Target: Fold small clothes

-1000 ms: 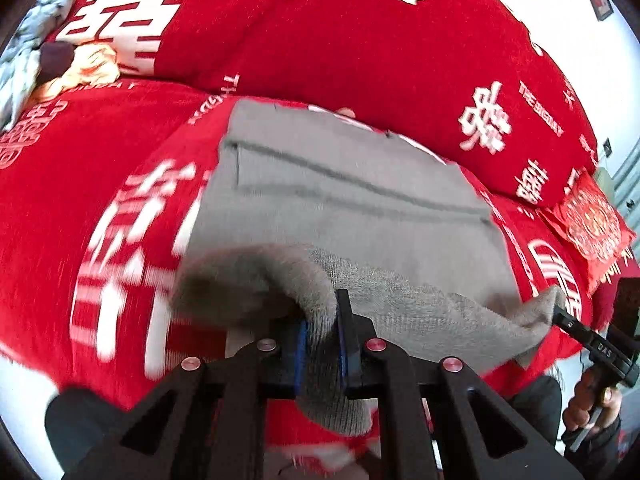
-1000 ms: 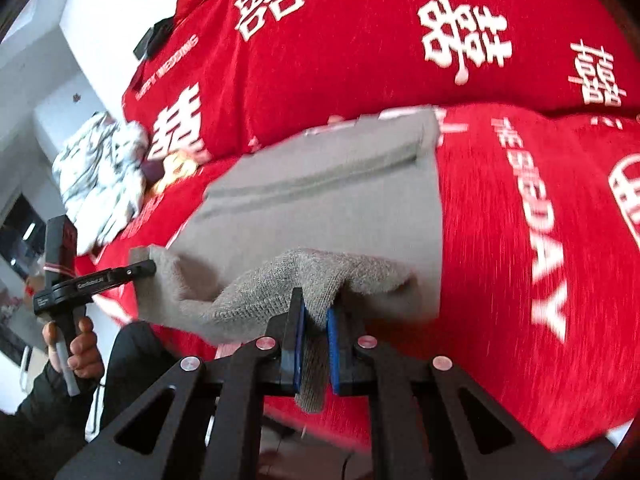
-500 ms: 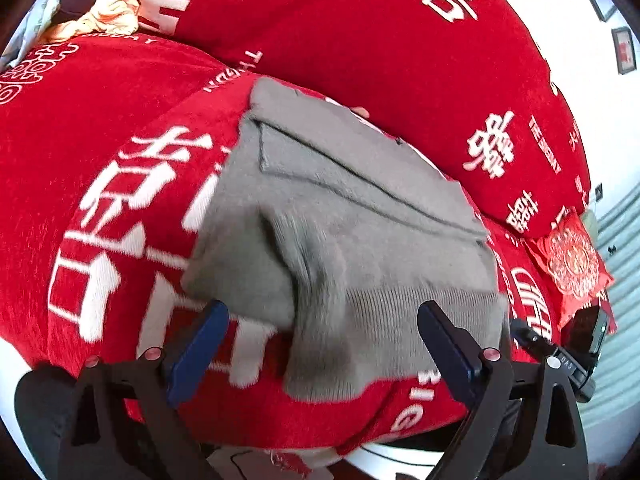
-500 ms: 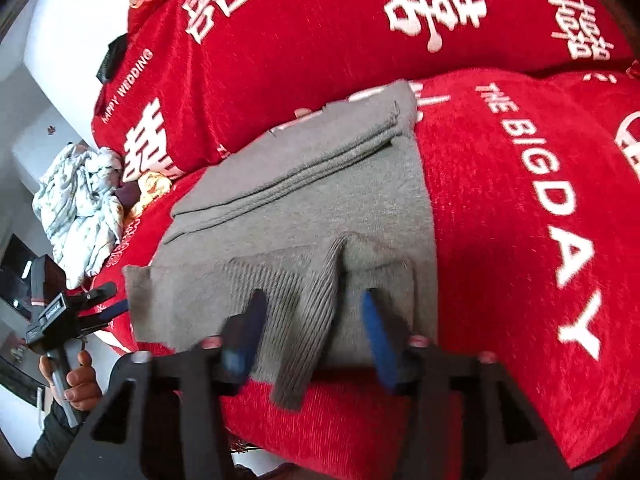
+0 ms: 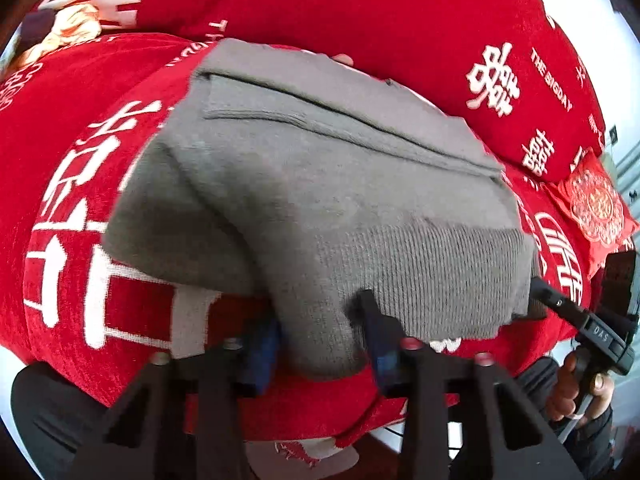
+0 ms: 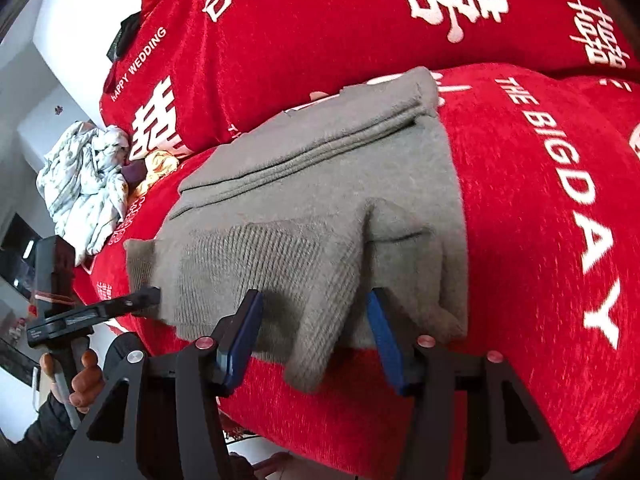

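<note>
A grey knit garment (image 5: 320, 184) lies partly folded on the red sofa seat, its ribbed hem toward me; it also shows in the right wrist view (image 6: 320, 216). My left gripper (image 5: 320, 344) is open, its blue pads on either side of a hanging fold at the garment's near left corner. My right gripper (image 6: 316, 340) is open, its pads either side of the ribbed fold at the near right corner. Each gripper shows in the other's view, at the hem's far corner: the right one (image 5: 560, 304) and the left one (image 6: 132, 300).
The sofa (image 6: 560, 200) is covered in red cloth with white lettering, the backrest behind the garment. A crumpled pale cloth (image 6: 84, 188) and a small yellow item (image 5: 76, 24) lie at the left end. A red cushion (image 5: 596, 208) sits at the right.
Both grippers let go of the grey hem, which dropped onto the seat. Since then both have come back to the hem with narrower jaws around hanging folds.
</note>
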